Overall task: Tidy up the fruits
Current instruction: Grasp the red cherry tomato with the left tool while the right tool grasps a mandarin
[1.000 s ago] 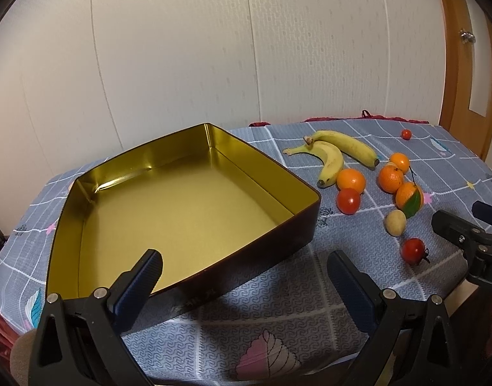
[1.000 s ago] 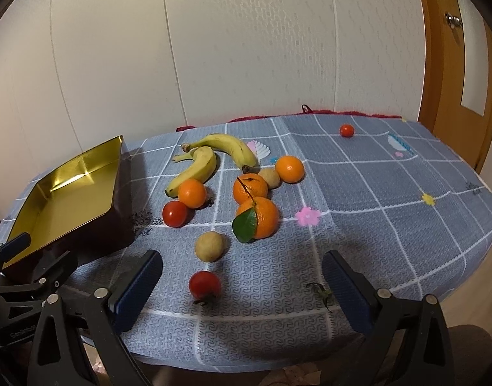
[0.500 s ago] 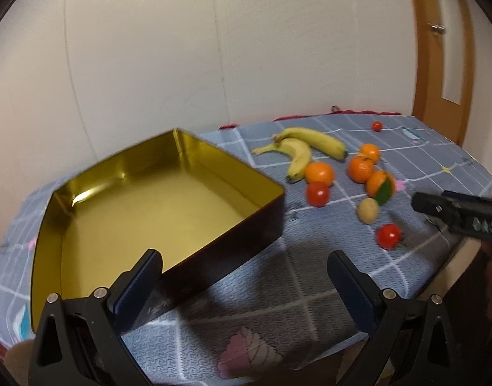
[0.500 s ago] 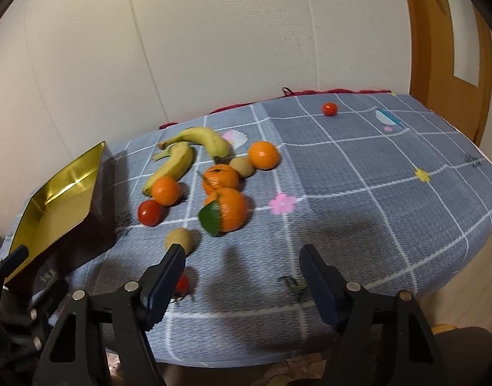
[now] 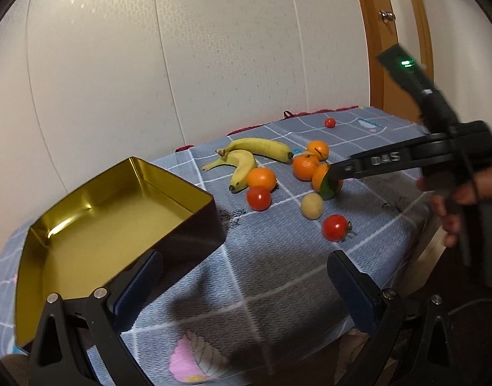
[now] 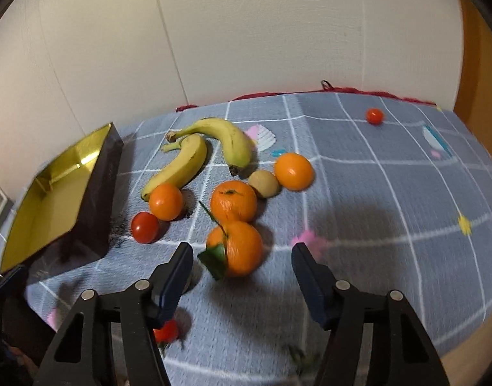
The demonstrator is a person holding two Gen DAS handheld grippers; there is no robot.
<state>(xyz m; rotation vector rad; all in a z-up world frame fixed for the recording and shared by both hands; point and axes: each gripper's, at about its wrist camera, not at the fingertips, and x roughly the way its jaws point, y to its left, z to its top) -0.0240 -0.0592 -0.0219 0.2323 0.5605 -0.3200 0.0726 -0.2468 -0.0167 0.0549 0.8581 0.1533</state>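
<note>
Left wrist view: looks down at a slant across the table [image 5: 278, 273] from its near edge, facing the wall; the gold tin [image 5: 117, 206] lies close at left, the fruit farther off at right.
Right wrist view: sits lower and nearer the fruit, facing the same wall; the leafed orange [image 6: 236, 247] lies just ahead.
Shared: tin, bananas [image 5: 246, 160], oranges, tomatoes, checked cloth.
</note>
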